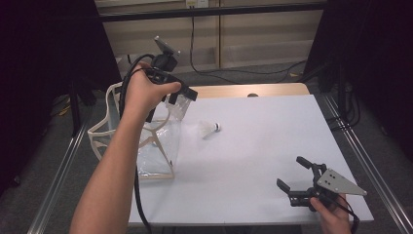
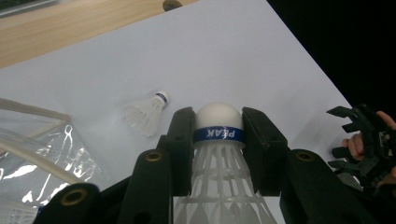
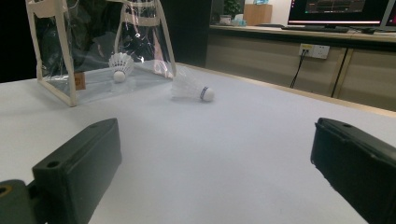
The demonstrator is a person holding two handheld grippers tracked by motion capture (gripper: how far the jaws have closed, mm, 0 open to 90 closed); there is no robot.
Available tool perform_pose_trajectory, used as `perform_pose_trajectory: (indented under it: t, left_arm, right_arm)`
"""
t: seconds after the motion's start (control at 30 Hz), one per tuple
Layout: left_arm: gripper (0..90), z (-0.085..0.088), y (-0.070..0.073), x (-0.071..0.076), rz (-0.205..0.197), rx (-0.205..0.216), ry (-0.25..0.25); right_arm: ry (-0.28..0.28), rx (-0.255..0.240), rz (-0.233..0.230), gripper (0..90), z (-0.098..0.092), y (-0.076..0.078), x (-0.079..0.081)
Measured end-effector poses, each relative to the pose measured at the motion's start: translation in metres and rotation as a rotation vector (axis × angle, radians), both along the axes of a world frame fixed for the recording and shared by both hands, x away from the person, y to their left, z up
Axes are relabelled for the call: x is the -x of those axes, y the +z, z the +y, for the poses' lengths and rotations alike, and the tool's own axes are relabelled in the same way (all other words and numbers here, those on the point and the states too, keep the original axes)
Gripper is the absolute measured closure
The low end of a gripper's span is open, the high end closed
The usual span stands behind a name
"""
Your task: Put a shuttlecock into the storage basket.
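Note:
A white shuttlecock (image 2: pixel 218 140) with a blue PEAK band is clamped at its cork by my left gripper (image 2: pixel 219 112), which is shut on it. In the high view that gripper (image 1: pixel 180 97) hangs above the far right corner of a clear plastic bag (image 1: pixel 156 151) with cream trim, standing at the table's left edge. A second shuttlecock (image 1: pixel 210 129) lies on its side on the white table, just right of the bag. Another shuttlecock (image 3: pixel 120 65) shows through the bag's clear wall (image 3: pixel 93 79), cork down. My right gripper (image 1: pixel 290 171) rests low at the near right, open, with nothing between its jaws.
The white tabletop (image 1: pixel 263 146) has a wooden strip (image 1: pixel 253 90) along its far edge. Metal rails (image 1: pixel 360 161) run beside the table on both sides. Cables (image 1: pixel 204 68) lie on the floor beyond. The left gripper's cable (image 1: pixel 139 200) trails under the forearm.

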State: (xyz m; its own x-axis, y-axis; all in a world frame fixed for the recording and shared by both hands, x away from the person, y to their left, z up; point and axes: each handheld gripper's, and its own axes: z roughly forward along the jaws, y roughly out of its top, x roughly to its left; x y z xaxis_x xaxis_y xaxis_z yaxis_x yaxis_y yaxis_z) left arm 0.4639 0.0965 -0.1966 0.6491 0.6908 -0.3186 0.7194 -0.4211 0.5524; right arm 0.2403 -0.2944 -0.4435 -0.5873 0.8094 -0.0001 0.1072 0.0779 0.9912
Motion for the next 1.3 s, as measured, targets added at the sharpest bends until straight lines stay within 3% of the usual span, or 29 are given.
perform_pose_trajectory:
  t: [1.3]
  left_arm:
    - [65.6, 0.025, 0.014, -0.012, -0.03, -0.011, 0.056]
  right_arm:
    - [0.0, 0.004, 0.003, 1.4, 0.0, 0.0, 0.0]
